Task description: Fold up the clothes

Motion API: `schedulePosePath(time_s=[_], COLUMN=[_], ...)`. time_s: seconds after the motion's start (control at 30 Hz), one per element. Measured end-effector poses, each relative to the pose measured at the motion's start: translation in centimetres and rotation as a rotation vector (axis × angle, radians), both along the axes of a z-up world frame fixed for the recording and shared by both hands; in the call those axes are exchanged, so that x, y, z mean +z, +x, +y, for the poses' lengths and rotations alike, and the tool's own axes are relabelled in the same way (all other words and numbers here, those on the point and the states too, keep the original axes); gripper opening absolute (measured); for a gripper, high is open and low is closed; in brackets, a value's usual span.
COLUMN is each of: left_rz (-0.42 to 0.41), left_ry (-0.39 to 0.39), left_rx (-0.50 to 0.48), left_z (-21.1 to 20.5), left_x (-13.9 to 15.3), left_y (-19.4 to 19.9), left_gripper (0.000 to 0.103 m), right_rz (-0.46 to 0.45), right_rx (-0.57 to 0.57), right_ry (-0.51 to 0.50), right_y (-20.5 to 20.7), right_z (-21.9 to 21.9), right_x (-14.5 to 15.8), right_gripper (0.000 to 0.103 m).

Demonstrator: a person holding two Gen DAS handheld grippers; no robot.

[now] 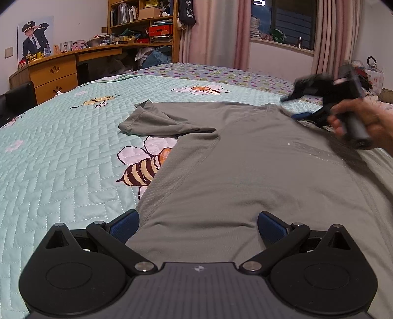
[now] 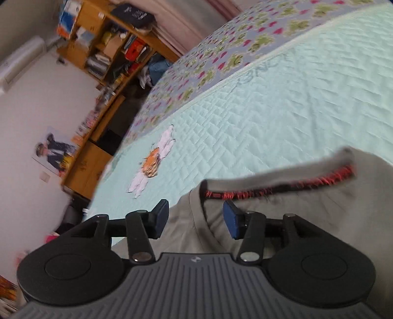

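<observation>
— Where do we stand with our left gripper [image 1: 197,224]?

— We hold it low over the hem end of the grey T-shirt [image 1: 245,166], its blue pads spread wide; the cloth runs between them, but we see neither pad pressing it.

— And our right gripper [image 2: 196,216]?

— Its jaws stand apart too, pinching nothing. Just ahead of its pads lies the shirt's neckline [image 2: 277,186], trimmed inside with red and black. From the left wrist view we see our hand [image 1: 363,122] around its handle, blurred, at the far right end of the shirt.

— What does the shirt lie on?

— Flat on the pale green quilted bedspread [image 1: 61,159], printed with bees and flowers. One short sleeve [image 1: 157,120] lies folded in ahead and left of our left gripper, beside a large bee print [image 1: 145,166].

— Beyond that?

— A floral sheet [image 1: 208,73] past the quilt's far edge, then a wooden desk [image 1: 54,71] with shelves [image 1: 142,22] crowded with books and boxes, a poster [image 1: 34,39] on the white wall, pink curtains [image 1: 216,32] and a dark window [image 1: 289,22].
</observation>
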State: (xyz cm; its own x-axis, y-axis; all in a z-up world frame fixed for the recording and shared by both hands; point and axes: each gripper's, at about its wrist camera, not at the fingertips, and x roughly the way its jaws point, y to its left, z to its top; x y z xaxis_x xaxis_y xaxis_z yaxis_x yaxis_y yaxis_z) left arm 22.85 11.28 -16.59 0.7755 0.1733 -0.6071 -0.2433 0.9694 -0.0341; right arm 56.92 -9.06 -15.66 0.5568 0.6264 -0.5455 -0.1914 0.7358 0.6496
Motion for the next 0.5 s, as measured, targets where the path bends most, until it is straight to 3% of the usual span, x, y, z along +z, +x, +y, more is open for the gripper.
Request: schedulePosePath(time_s=[0.03, 0.1, 0.17, 0.27, 0.37, 0.47, 0.5], left_rz=[0.0, -0.001, -0.002, -0.001, 0.0, 0.0, 0.001], left_ry=[0.0, -0.001, -0.002, -0.001, 0.001, 0.002, 0.003], left_rx=[0.0, 0.001, 0.001, 0.002, 0.003, 0.005, 0.006], left_z=[0.0, 0.1, 0.1, 0.1, 0.1, 0.0, 0.0], left_x=[0.0, 0.0, 0.0, 0.0, 0.0, 0.0, 0.0], left_y=[0.0, 0.0, -0.1, 0.0, 0.0, 0.1, 0.1], left_gripper=[0.102, 0.102, 0.102, 0.102, 0.103, 0.103, 0.103], right_rz=[0.017, 0.054, 0.005, 0.005, 0.102, 0.068, 0.039], right_rx=[-0.044, -0.118, -0.115, -0.089, -0.134, -0.139, -0.1], right_ry=[0.011, 0.084, 0.051, 0.072, 0.113, 0.064, 0.047], right_y=[1.0, 2.4, 2.1, 0.7, 0.1, -0.8, -1.2], right_z=[-0.4, -1.8, -1.7, -1.8, -2.1, -1.1, 0.1], right_x=[-0.9, -2.4, -1.8, -0.8, -0.8, 0.8, 1.4], right_gripper=[0.0, 0.0, 0.0, 0.02, 0.026, 0.044, 0.045])
